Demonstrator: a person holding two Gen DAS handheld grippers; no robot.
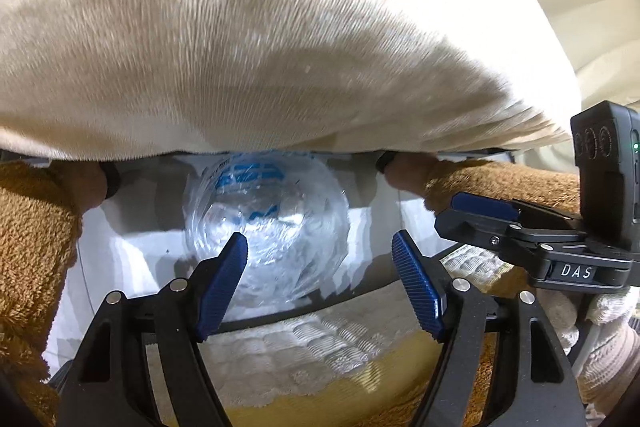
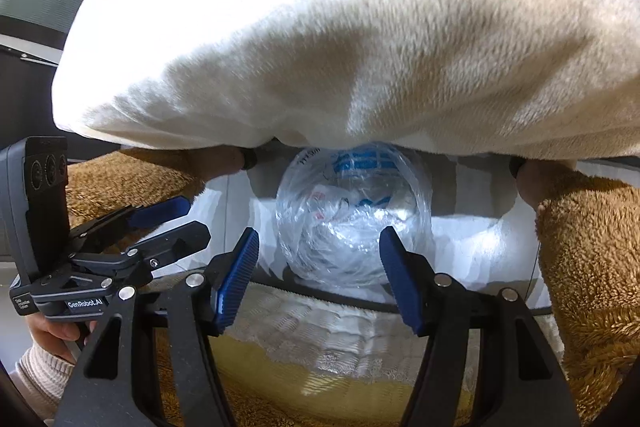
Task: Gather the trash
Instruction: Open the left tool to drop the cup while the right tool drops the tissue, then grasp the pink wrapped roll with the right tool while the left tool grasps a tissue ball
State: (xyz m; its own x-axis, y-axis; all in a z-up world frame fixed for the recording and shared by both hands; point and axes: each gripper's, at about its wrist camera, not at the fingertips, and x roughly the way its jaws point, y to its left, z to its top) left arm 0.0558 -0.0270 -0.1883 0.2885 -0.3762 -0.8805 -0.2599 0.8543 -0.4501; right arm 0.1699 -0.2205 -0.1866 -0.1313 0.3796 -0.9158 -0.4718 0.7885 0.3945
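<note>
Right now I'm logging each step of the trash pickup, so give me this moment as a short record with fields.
trash item: crumpled clear plastic bag with blue print, lying on a white surface
above it: cream fluffy cushion, its lower edge overhanging the bag's far side
sides: brown fuzzy fabric left and right
left gripper: open, nothing between the pads
right gripper: open, nothing gripped
bag collected: not yet
</note>
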